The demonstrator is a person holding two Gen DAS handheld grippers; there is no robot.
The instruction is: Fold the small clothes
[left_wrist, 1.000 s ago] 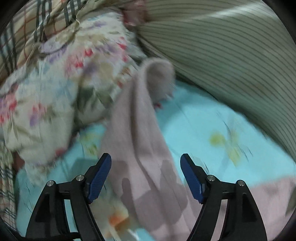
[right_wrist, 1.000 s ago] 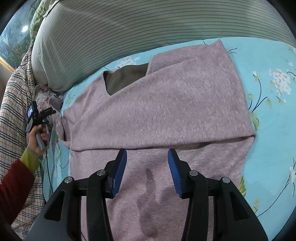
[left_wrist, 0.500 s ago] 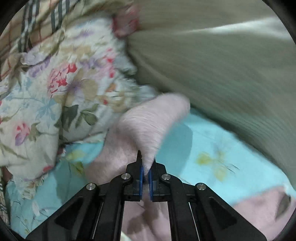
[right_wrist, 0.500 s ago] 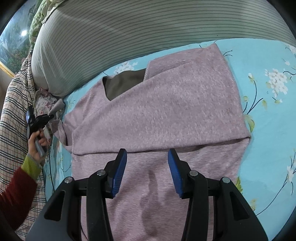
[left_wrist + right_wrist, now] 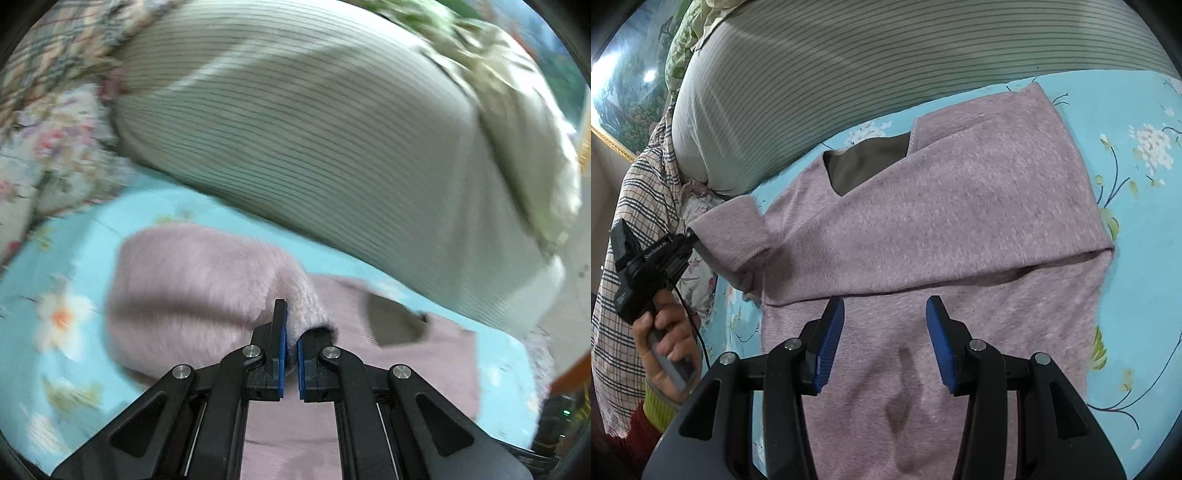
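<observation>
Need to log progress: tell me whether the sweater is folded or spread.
Partly folded: the sweater has one sleeve across its body; the left gripper lifts the other.

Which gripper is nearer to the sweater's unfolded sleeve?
Left. The left gripper is shut on the sleeve; the right gripper hovers open above the sweater body, apart from it.

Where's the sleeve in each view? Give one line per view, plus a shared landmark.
Left wrist: sleeve at centre-left, its cuff pinched in the left gripper.
Right wrist: sleeve at left, lifted beside the left gripper.
Shared landmark: the grey neck opening.
</observation>
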